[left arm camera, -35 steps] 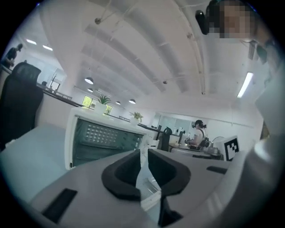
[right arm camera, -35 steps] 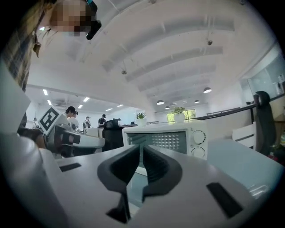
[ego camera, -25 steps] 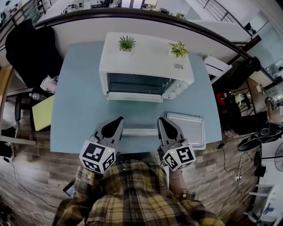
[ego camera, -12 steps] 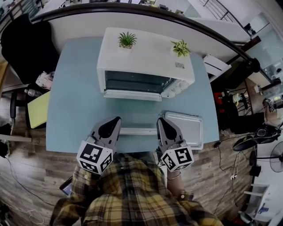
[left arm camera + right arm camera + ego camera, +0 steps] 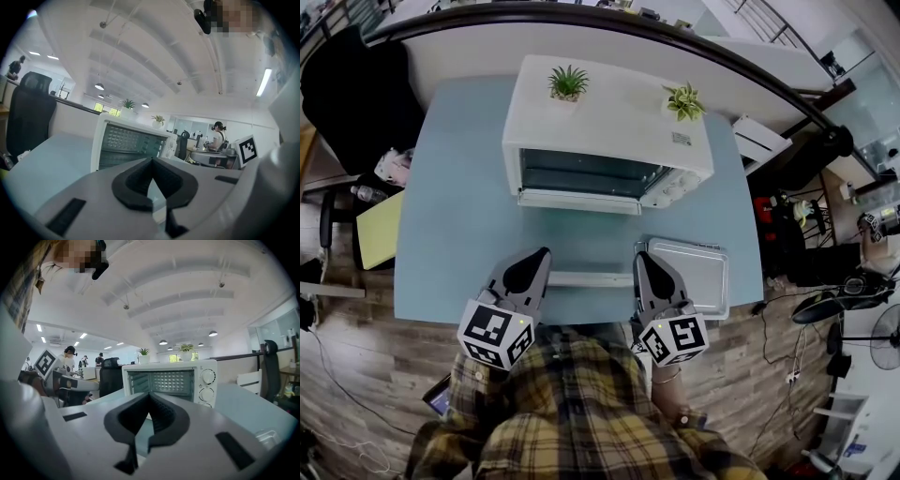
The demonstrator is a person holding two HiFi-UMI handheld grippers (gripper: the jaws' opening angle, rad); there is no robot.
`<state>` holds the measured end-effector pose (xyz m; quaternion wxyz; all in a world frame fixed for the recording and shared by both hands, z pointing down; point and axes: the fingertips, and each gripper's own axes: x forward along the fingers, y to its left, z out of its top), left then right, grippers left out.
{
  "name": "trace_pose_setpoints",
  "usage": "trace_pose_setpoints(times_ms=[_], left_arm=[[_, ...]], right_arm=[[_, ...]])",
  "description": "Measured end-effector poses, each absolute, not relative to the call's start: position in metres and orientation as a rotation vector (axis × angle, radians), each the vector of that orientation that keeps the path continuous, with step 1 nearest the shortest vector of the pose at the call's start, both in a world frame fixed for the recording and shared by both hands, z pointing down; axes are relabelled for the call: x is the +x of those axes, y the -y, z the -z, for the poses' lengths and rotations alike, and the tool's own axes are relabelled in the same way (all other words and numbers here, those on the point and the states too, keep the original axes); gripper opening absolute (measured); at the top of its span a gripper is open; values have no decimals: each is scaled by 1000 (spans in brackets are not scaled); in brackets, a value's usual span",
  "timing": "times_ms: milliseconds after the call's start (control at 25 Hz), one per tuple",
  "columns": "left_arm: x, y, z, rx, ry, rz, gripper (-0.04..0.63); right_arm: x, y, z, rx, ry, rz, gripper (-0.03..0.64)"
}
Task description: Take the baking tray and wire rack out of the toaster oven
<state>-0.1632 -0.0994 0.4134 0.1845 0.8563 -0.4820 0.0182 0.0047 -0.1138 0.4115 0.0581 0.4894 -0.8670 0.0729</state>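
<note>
Hardly anything shifts: your left gripper (image 5: pixel 542 255), right gripper (image 5: pixel 641 257) stay jaws-together, empty, at blue tabletop (image 5: pixel 459 234) near edge. Just right of right gripper, at near right corner, lies silver rectangular baking tray (image 5: pixel 698 272).

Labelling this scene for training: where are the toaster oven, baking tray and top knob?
toaster oven (image 5: pixel 619 114): head view, bare white top.
baking tray (image 5: pixel 698 272): head view, flat bottom.
top knob (image 5: pixel 207 377): right gripper view, dial face.

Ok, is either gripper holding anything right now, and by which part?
Nothing is held. The left gripper and right gripper are both shut and empty, short of the toaster oven.
</note>
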Motion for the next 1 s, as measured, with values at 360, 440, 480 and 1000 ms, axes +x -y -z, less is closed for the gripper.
trace_pose_setpoints(times_ms=[360, 440, 480, 1000], left_arm=[[-162, 99, -414, 2402, 1361, -35, -9], [-163, 98, -414, 2400, 1362, -32, -9], [-163, 98, -414, 2399, 1362, -31, -9], [-165, 94, -416, 2401, 1387, -49, -9]], right_arm=[[11, 115, -414, 1502, 2623, -236, 3], [12, 115, -414, 1505, 2623, -235, 3], [12, 115, -415, 1507, 2623, -237, 2], [12, 111, -419, 1507, 2638, -282, 2]])
